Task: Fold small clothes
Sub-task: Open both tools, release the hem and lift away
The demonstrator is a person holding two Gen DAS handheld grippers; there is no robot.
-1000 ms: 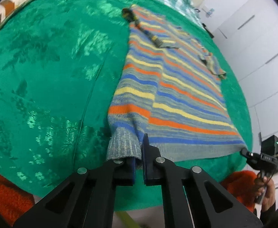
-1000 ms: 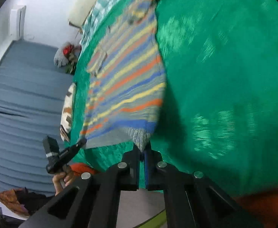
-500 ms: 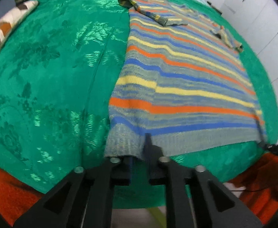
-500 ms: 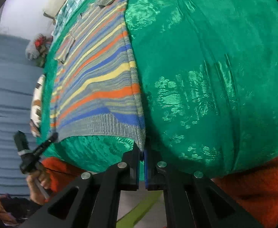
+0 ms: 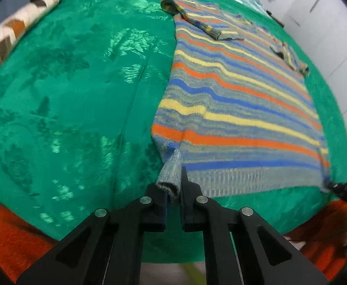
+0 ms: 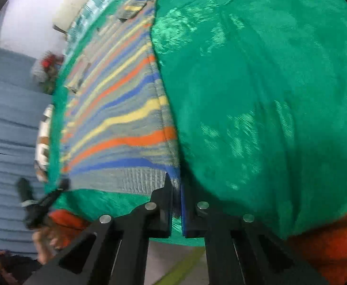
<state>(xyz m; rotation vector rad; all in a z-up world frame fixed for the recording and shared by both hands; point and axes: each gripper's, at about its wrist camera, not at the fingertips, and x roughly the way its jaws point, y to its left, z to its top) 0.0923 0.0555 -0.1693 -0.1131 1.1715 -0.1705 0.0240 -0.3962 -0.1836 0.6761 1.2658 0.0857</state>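
A striped knit sweater [image 5: 232, 99] in grey, blue, orange and yellow lies flat on a green bedspread [image 5: 78, 95], sleeves folded in over its far end. My left gripper [image 5: 174, 185] is shut on the near left corner of its ribbed hem, which bunches up between the fingers. My right gripper [image 6: 177, 185] is shut on the near right hem corner of the sweater [image 6: 116, 123]. The right gripper's tip shows at the right edge of the left wrist view [image 5: 339, 187]; the left gripper shows at the left of the right wrist view [image 6: 43, 199].
A brown and white patterned cushion [image 5: 14, 30] lies on the bed at the far left. An orange blanket [image 5: 5, 232] hangs below the bed's near edge. White cupboards [image 5: 327, 23] stand to the right, a blue curtain [image 6: 5, 118] to the left.
Both grippers have kept hold of the hem corners. The hem has been pulled toward the bed's near edge and the sweater lies flatter and more stretched than before.
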